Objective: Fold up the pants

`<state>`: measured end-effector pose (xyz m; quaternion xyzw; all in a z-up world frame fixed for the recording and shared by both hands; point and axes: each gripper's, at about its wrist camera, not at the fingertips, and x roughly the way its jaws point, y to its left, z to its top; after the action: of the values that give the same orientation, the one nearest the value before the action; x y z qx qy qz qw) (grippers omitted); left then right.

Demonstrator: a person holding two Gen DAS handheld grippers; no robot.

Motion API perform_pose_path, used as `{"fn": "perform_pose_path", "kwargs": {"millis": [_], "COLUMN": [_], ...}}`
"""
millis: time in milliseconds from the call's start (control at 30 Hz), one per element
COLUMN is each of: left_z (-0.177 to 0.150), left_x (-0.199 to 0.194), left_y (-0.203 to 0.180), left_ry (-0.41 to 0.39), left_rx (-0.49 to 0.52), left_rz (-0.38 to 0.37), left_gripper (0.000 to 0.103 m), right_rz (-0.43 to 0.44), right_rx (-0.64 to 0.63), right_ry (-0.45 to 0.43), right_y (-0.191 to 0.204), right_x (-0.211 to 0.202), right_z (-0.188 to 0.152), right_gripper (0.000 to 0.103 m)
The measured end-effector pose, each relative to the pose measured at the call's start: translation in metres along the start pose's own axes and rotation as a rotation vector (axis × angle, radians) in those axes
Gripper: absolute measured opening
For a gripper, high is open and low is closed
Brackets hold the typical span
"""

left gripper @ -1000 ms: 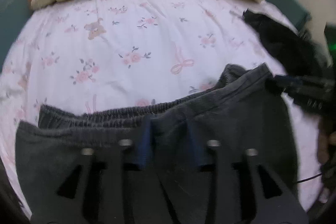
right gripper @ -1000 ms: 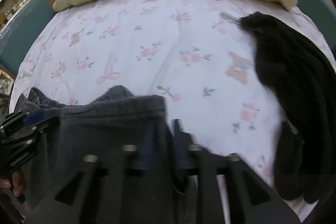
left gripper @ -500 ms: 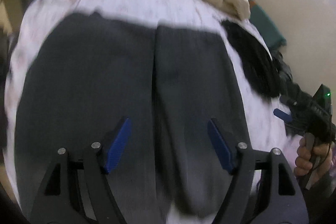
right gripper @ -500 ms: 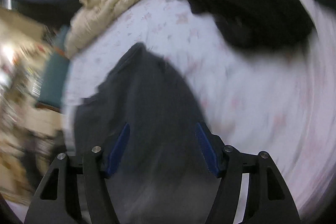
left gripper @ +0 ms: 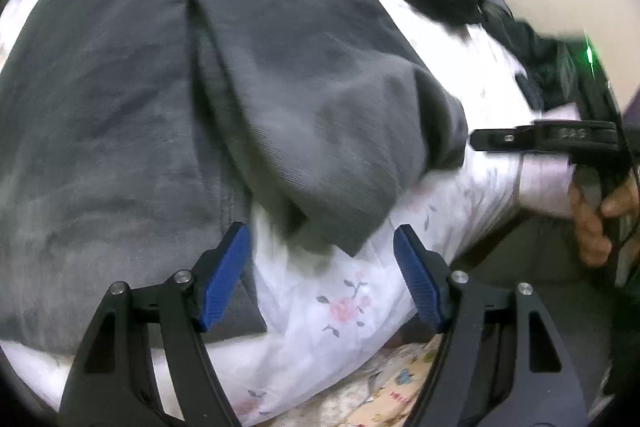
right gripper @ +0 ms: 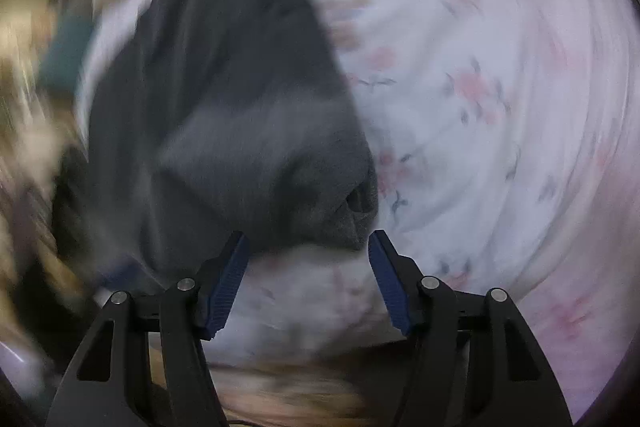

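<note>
Floral sheet [left gripper: 344,307] bears grey pants [left gripper: 160,87]; left tool [left gripper: 320,275] gapes beside hem.

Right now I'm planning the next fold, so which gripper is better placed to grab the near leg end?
Right, likely. The right gripper, jaws open, sits just short of the gray pants cuff; the left gripper faces mostly bare sheet.

pants [left gripper: 120,99] | dark grey | folded, flat on bed | near leg-end rumpled
</note>
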<state>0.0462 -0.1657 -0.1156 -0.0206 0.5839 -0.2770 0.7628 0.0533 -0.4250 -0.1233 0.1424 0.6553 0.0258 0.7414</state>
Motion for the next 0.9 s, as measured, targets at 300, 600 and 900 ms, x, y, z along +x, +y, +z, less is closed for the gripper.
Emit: {"fn": "perform_pose_path", "kwargs": {"millis": [300, 600, 900], "left_z": [0.005, 0.004, -0.001], "left_x": [0.029, 0.015, 0.021], "left_y": [-0.02, -0.003, 0.004], "left_ry": [-0.005, 0.006, 0.023], "left_rx": [0.089, -0.022, -0.044], "left_rz": [0.064, -0.067, -0.064], "left_gripper": [0.071, 0.009, 0.01], "right_rz": [-0.096, -0.01, -0.015], "right_rx": [-0.197, -0.177, -0.102], "right_ry": [0.033, 0.005, -0.035], "right_y": [0.019, 0.01, -0.008], "right_x": [0.021, -0.008, -0.031], "right_z": [0.005, -0.003, -0.003], "right_gripper": [0.033, 0.0, 0.0]}}
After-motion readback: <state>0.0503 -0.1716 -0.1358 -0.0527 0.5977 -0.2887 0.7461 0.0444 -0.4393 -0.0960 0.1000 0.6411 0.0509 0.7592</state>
